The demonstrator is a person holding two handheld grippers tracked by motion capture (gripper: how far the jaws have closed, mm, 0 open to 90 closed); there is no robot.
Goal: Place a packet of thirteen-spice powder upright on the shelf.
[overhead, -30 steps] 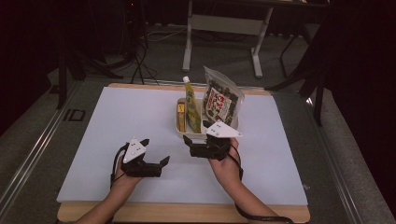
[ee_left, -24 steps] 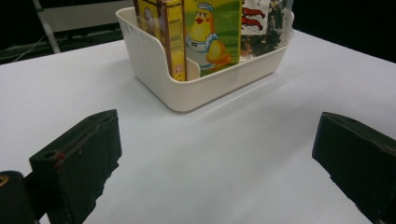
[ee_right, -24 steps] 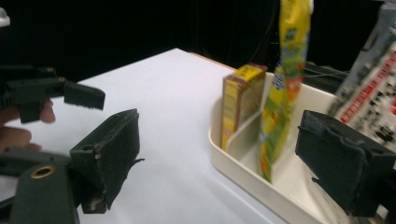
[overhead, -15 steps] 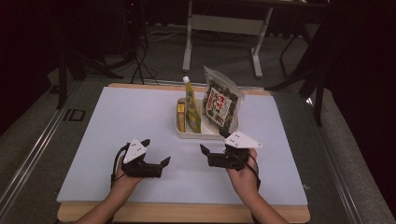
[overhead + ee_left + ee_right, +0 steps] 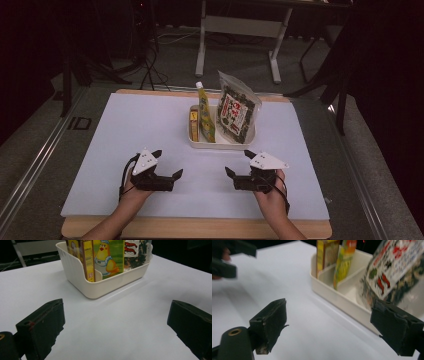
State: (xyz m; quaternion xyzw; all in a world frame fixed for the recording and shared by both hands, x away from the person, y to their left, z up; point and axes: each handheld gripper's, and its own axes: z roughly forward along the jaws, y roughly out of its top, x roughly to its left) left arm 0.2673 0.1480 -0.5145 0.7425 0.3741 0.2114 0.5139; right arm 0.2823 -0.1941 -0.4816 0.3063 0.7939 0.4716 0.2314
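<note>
A white sheet (image 5: 125, 150) covers the table, and its wooden edge (image 5: 200, 232) shows along the near side. Toward the far edge of the sheet, about midway across, stands a cream plastic tray (image 5: 222, 142) with low ribbed walls and inner dividers. In its right compartment a clear bag of dark seaweed snacks (image 5: 237, 110) leans upright, with red and white print on its front. Left of the bag a tall yellow-green pouch (image 5: 205, 117) with a white cap stands on end; the left gripper view shows a cartoon chick printed on it (image 5: 106, 257). At the tray's left end a narrow yellow box (image 5: 193, 125) stands beside the pouch, though from above it is hard to tell whether the two touch.

Near the front edge, the left gripper (image 5: 167, 167) lies low over the sheet in the person's left hand (image 5: 132, 187), its jaws spread wide with nothing between them; its own view looks straight at the tray's near corner (image 5: 92, 290). The right gripper (image 5: 240, 162), held in the right hand (image 5: 272, 195), sits well apart from it toward the right, also low, jaws wide apart and empty. Both are well short of the tray. In the right gripper view the other gripper (image 5: 227, 260) appears blurred at upper left.
</note>
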